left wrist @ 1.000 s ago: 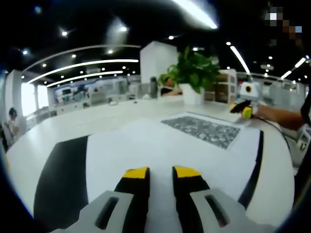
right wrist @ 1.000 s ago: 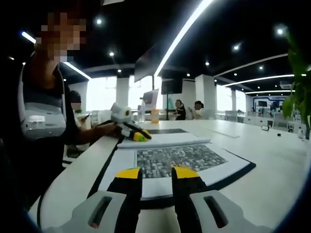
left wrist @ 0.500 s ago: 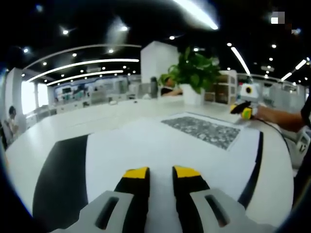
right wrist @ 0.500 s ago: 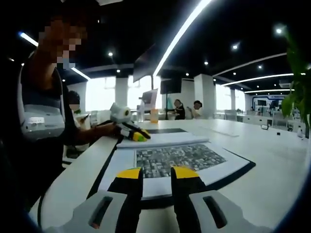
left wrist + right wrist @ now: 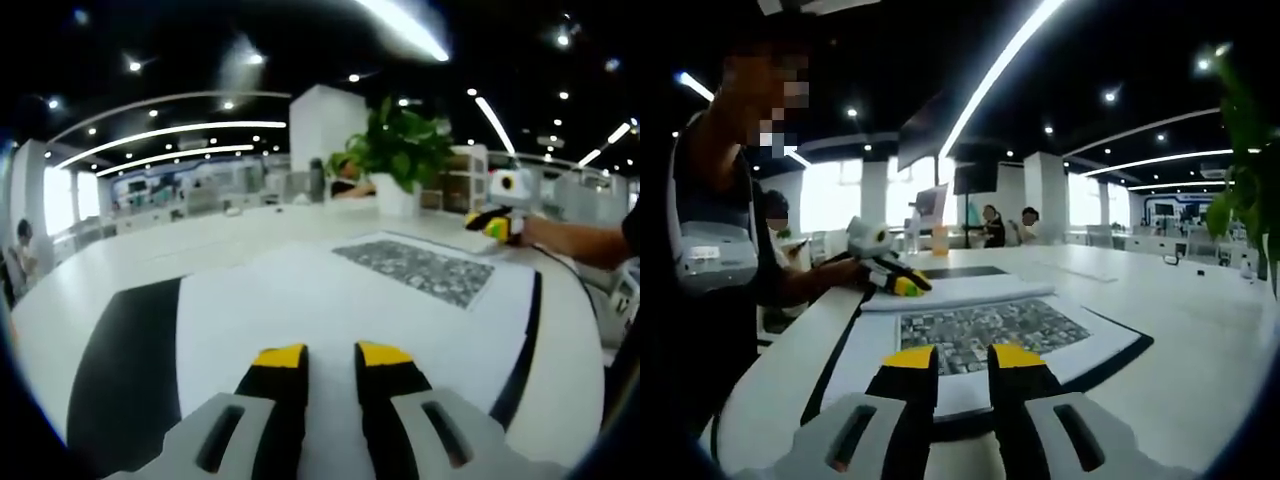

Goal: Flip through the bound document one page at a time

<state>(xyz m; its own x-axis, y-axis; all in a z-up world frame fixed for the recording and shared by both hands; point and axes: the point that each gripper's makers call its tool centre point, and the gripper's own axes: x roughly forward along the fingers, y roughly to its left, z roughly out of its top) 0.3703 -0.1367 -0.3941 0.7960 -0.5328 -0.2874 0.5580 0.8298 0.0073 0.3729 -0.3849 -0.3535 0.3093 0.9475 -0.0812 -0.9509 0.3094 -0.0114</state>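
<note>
The bound document [image 5: 330, 290] lies open on a white table, with a blank white page near me and a grey patterned page [image 5: 420, 268] further off. My left gripper [image 5: 331, 354] hovers low over the blank page, jaws a narrow gap apart with nothing between them. In the right gripper view the left gripper [image 5: 902, 287] rests at the edge of a thick stack of pages [image 5: 960, 292]. My right gripper [image 5: 962, 356] is open a little over the near edge of the patterned page [image 5: 985, 330]; it also appears as the right gripper [image 5: 497, 226] at the document's far corner.
A black mat [image 5: 125, 370] lies under the document. A potted plant [image 5: 395, 150] stands beyond it on the table. The person [image 5: 710, 230] holding the grippers sits at the left. An orange cup [image 5: 940, 240] and seated people [image 5: 1005, 225] are far back.
The right gripper has shifted a little, so its whole view has slid; in the left gripper view it sits slightly further left. The left gripper and the pages have not moved.
</note>
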